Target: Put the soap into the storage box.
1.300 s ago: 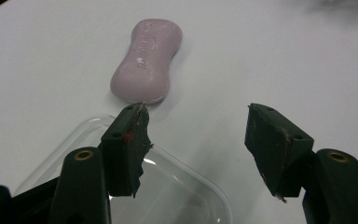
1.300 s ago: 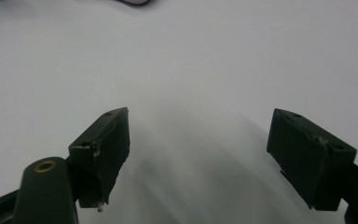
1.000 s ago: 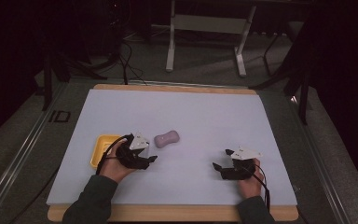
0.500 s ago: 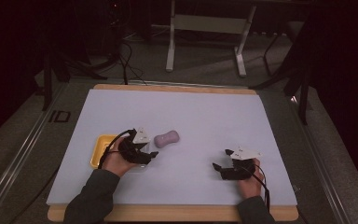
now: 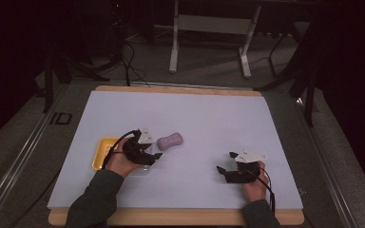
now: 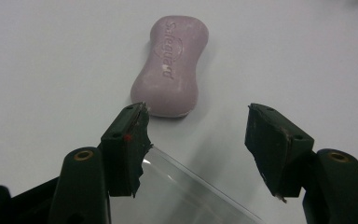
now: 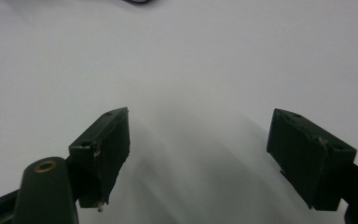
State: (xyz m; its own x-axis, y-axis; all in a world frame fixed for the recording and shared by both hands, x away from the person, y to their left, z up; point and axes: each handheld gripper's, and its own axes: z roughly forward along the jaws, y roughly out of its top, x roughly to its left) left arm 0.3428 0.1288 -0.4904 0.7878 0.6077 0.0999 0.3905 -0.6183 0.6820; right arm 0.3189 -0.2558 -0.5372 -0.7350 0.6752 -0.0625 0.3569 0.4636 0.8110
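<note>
A mauve bar of soap (image 5: 169, 141) lies flat on the white table sheet (image 5: 199, 118) near the middle. In the left gripper view the soap (image 6: 171, 66) lies lengthwise just beyond the jaws, closest to the left jaw tip. My left gripper (image 5: 155, 155) (image 6: 196, 135) is open, low over the sheet, just short of the soap. A clear plastic edge (image 6: 186, 186) shows under its jaws. My right gripper (image 5: 221, 171) (image 7: 198, 140) is open at the front right, with bare sheet between its jaws.
A yellow tray (image 5: 104, 151) sits at the left, partly behind the left hand. A wooden board edge (image 5: 176, 89) frames the sheet. Beyond the table, cables and the legs of a metal stand (image 5: 209, 42) are on the dark floor.
My left gripper has moved right and forward toward the soap, from beside the yellow tray. The right gripper has stayed in place.
</note>
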